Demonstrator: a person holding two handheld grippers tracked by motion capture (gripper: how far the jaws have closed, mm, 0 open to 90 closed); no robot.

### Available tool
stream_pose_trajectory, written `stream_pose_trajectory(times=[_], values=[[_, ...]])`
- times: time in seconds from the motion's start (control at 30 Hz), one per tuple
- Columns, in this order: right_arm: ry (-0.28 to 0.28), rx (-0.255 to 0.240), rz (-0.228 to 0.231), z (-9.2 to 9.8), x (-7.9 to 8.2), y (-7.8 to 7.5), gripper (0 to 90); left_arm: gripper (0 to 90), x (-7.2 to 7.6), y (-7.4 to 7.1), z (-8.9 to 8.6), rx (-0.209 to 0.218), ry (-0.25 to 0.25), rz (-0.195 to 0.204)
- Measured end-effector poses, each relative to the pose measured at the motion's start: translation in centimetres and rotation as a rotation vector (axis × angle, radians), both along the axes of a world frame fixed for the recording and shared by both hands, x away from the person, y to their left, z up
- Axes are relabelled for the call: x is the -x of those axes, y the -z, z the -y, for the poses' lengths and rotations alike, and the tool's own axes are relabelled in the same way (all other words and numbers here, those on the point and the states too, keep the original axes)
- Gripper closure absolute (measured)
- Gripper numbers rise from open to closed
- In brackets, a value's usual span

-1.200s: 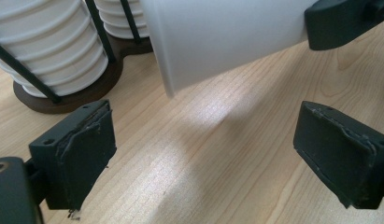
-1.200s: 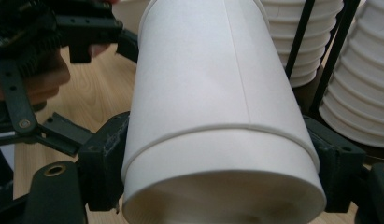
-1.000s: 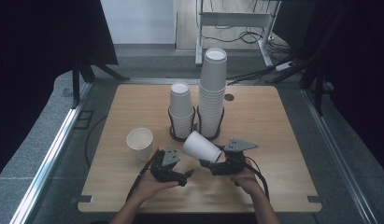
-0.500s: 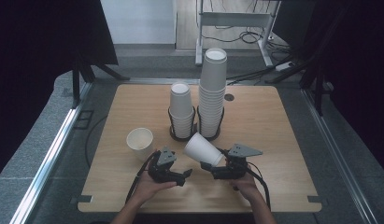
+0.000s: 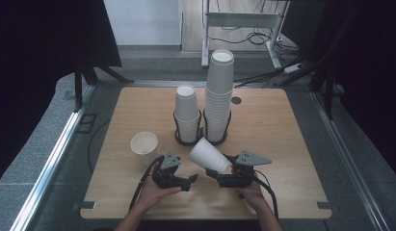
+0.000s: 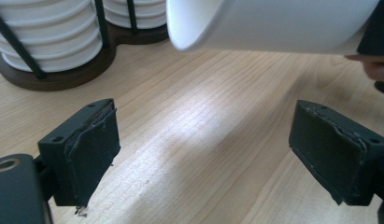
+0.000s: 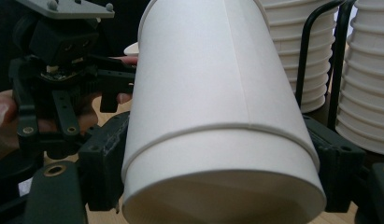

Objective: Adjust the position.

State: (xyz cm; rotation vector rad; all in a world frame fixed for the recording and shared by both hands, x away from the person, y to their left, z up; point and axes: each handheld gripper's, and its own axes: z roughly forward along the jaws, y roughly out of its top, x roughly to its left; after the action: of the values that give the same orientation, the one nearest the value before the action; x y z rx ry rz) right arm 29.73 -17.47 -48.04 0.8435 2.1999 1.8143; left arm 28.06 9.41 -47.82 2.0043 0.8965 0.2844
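Sitting alone on the left of the table [image 5: 282, 125]: one paper cup [image 5: 144, 147], standing up. Resting just beside it, the left gripper [image 5: 190, 180], jaws apart with nothing between them, just now closing a little. Lying tilted in the middle, off the wood: a white cup [image 5: 208, 155]. Squeezing its bottom end: the right gripper [image 5: 218, 177]. Standing behind: two cup stacks [image 5: 219, 91] in a dark holder [image 5: 178, 137].

Lab (dark curtains [image 5: 46, 43], cabled floor [image 5: 263, 33])
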Motion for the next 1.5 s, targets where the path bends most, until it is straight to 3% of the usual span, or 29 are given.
stream_pose_trajectory(times=[0.23, 0.53, 0.83, 0.93, 1.1, 1.3, 1.5], values=[[0.006, -0.02, 0.025, 0.2, 0.3, 0.1, 21.3, 8.8, -0.1, 0.1, 0.1, 0.019, 0.012, -0.017], [-0.007, -0.093, 0.026, 0.8, 0.8, 0.2, 21.3, 8.8, -0.3, 0.0, -0.3, 0.097, 0.025, -0.046], [0.002, -0.137, 0.058, 1.0, 1.2, -0.1, 21.2, 8.8, -0.6, -0.3, -0.9, 0.192, 0.026, -0.07], [0.001, -0.139, 0.064, 1.0, 1.2, 0.0, 21.3, 8.9, -0.5, -0.3, -0.9, 0.205, 0.019, -0.051], [0.002, -0.147, 0.07, 0.9, 1.3, 0.1, 21.2, 8.9, -0.6, -0.4, -0.8, 0.23, 0.015, -0.051], [-0.002, -0.146, 0.069, 0.6, 1.4, 0.2, 21.3, 8.9, -0.7, -0.6, -1.0, 0.306, 0.036, -0.06], [-0.006, -0.154, 0.072, 0.4, 1.4, 0.3, 21.3, 8.8, -0.8, -0.5, -0.9, 0.346, 0.047, -0.066]])
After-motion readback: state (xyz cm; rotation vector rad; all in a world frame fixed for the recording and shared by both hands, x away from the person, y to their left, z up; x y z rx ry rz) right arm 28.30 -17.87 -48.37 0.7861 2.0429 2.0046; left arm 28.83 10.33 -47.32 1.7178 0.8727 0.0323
